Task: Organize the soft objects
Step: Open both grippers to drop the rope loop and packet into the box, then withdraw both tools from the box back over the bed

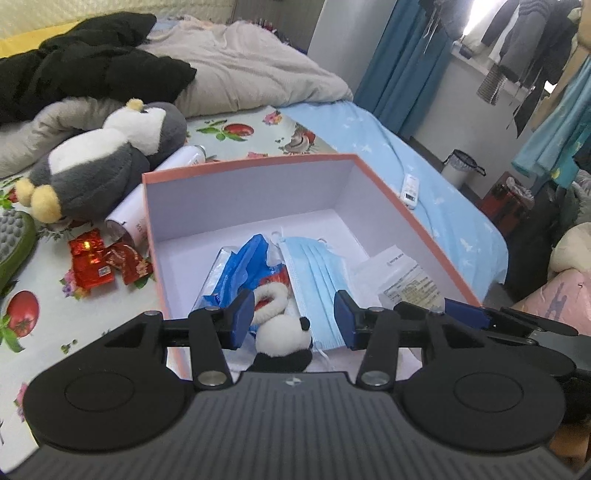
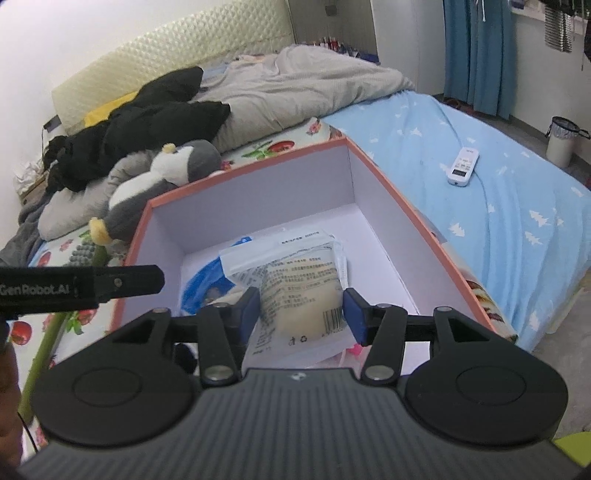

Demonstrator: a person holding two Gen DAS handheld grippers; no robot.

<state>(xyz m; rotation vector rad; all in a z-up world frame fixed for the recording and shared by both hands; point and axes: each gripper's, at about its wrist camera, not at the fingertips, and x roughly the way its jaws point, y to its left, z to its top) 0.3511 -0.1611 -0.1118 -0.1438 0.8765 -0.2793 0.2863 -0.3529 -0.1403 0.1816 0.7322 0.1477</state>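
We see both grippers hanging over the pink box [image 1: 388, 192]. Left gripper [image 1: 293, 321] gapes above the panda plush [image 1: 282, 338]; mask [image 1: 314, 280] at 12 o'clock. Right gripper [image 2: 300, 314] gapes, pads clear of the sealed packet [image 2: 295, 291].

Light: soft daylight came from a glaring window [image 1: 476, 14] at upper right.
Shadows: faint, inside the box [image 1: 258, 192].
Edges: strongly curved, dark corners.
Sharpness: slightly soft throughout.

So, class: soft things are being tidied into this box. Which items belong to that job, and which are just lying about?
Job: box; face mask; small panda toy; sealed sponge packet; plush penguin.

Lying about: remote control; red wrappers; bottle.
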